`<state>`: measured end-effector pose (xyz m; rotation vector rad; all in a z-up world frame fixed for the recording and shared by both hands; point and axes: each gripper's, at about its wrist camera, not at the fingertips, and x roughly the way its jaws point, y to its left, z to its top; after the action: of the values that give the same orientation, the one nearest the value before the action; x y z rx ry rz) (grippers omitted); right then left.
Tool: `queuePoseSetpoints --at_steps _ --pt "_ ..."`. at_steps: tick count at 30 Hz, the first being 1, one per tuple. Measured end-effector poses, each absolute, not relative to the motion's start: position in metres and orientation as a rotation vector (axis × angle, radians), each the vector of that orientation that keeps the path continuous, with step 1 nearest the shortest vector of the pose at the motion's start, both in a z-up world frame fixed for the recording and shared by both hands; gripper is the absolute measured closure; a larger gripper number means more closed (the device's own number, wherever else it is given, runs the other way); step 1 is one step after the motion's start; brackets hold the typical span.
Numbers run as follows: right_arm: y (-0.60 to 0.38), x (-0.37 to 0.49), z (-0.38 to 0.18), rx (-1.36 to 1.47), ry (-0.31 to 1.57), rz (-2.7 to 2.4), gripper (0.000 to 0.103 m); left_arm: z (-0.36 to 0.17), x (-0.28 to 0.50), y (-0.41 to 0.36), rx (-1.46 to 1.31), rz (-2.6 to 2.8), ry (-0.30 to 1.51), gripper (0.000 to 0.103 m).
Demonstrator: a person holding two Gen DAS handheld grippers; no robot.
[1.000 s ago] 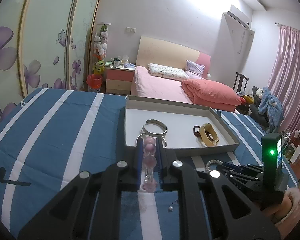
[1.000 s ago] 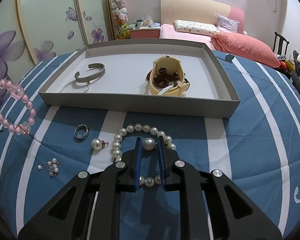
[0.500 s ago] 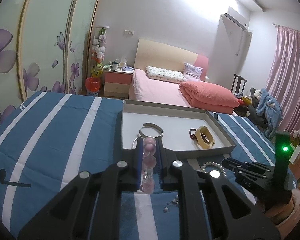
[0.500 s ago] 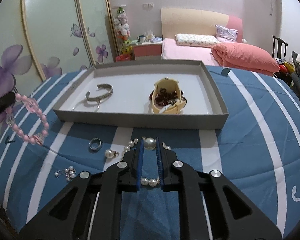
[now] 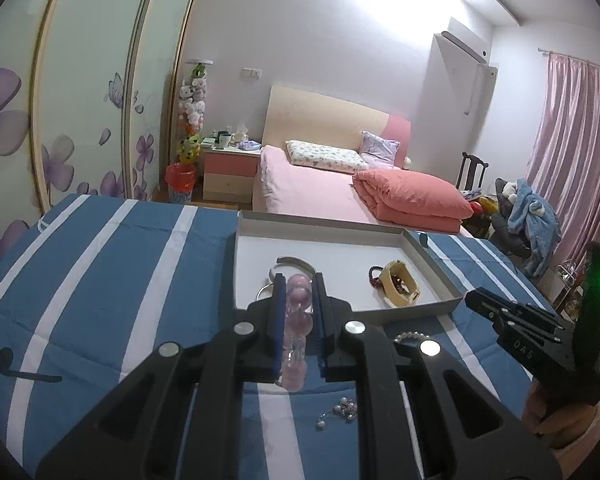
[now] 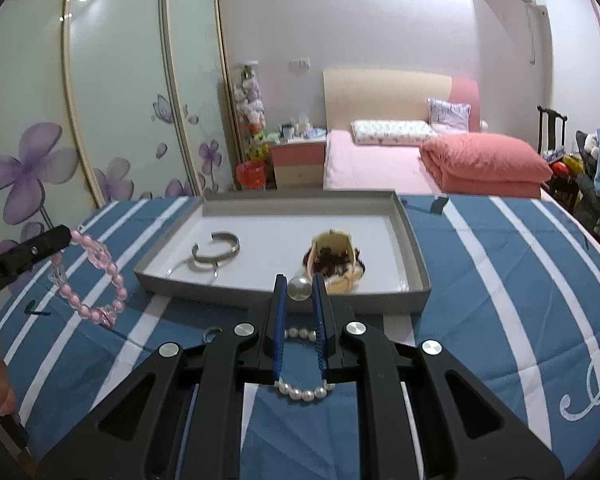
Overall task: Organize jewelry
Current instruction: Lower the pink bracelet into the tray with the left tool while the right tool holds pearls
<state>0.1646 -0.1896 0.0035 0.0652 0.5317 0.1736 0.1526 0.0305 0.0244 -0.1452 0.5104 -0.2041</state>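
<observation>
The right gripper (image 6: 299, 290), clamped on the pearl bracelet (image 6: 302, 391), sits just short of the tray (image 6: 414, 240), nearer than the left gripper (image 5: 299, 294) pinching the pink bracelet (image 6: 100, 276).

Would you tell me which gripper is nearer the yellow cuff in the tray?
Right. The right gripper hovers directly before the yellow cuff; the left gripper sits before the silver bangle.
</observation>
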Motion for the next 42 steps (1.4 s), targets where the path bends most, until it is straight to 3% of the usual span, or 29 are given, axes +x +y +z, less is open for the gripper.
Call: queuePoseSetpoints --at_steps 23,42 --pt "-0.191 0.188 0.048 0.052 0.32 0.155 0.089 0.054 0.195 -0.001 -0.093 -0.221 0.436 0.09" --pt "-0.186 0.252 0.019 0.067 0.393 0.124 0.089 0.026 0.276 -0.018 -0.1 -0.194 0.5 0.09"
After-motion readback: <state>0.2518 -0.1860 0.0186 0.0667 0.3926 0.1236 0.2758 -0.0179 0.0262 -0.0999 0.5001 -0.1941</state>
